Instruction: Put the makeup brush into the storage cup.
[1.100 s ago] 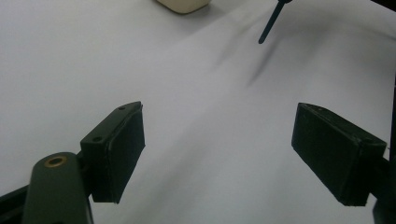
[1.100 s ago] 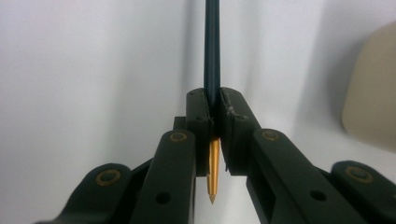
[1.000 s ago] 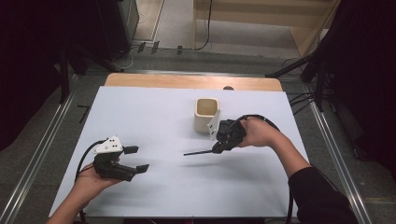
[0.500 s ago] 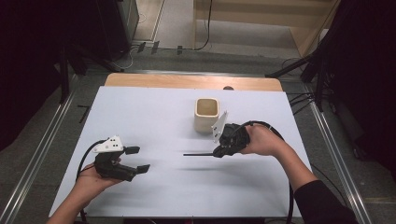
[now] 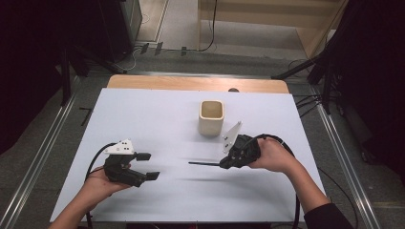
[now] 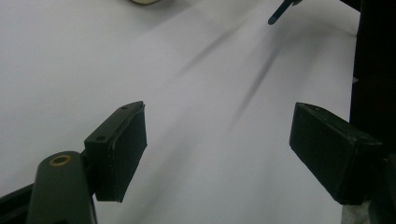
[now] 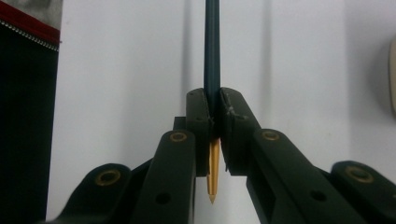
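Gripping a dark pen (image 7: 211,51) near its gold tip, the right gripper (image 5: 228,162) holds it level above the white tabletop (image 5: 157,124), shaft pointing toward the left gripper (image 5: 149,166). The fingers (image 7: 201,112) are clamped on the barrel from both sides, the tip poking out behind them, most of the shaft ahead. That grip near one end likely suits dropping it into the cream cup (image 5: 211,117), just beyond. The left gripper waits well apart, fingers (image 6: 122,149) spread and empty.

A slim dark teal pencil (image 7: 211,46) with a golden-orange tip sits in the black right hand-held gripper (image 7: 212,116); beyond it, a cream square cup (image 5: 211,117) on the white counter (image 5: 143,119).
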{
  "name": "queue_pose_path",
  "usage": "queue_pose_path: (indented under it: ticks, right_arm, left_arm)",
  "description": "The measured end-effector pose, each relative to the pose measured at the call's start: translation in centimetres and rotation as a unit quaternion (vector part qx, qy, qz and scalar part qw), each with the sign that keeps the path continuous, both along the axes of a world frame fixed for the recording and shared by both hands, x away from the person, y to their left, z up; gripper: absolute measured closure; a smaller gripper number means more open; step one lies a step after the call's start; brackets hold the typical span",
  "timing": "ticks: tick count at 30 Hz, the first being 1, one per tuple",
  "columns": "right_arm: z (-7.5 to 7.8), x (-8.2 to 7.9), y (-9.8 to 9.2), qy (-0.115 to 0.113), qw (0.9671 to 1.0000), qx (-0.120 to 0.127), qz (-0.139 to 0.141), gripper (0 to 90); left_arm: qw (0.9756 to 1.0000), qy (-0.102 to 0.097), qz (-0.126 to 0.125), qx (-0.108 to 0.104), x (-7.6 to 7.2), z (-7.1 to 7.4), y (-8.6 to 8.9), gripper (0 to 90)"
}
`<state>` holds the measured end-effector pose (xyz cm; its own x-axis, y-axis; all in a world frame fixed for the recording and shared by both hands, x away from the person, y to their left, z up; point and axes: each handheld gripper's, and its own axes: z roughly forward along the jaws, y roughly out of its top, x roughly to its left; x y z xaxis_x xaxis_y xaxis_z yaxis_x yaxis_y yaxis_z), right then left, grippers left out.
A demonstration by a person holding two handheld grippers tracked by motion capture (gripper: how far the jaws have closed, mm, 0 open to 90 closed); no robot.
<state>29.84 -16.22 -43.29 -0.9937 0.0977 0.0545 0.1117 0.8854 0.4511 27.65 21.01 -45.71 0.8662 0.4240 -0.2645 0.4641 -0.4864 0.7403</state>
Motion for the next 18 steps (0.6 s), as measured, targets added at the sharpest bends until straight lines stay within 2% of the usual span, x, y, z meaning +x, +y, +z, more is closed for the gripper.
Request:
queue_pose_path:
  ticks: [4, 5, 13, 18]
  right_arm:
    - [0.0, -0.7, -0.1, -0.012, 0.9999, -0.004, 0.0, 83.9]
    - [0.0, -0.8, -0.2, -0.011, 0.9999, 0.004, -0.001, 83.9]
    - [-0.3, -1.5, -0.2, -0.011, 0.9999, -0.006, 0.0, 83.9]
    - [-0.3, -1.8, 0.3, -0.025, 0.9995, -0.009, 0.018, 83.9]
  left_arm:
    - [0.9999, 0.008, -0.011, -0.001, 0.1, 0.3, -0.6, 19.7]
    - [0.9999, 0.008, -0.015, 0.002, 0.1, 0.4, -0.8, 19.7]
    - [0.999, 0.014, -0.041, 0.004, 0.2, 1.2, -2.3, 20.1]
    - [0.9982, 0.016, -0.056, 0.008, 0.2, 1.7, -3.4, 20.0]
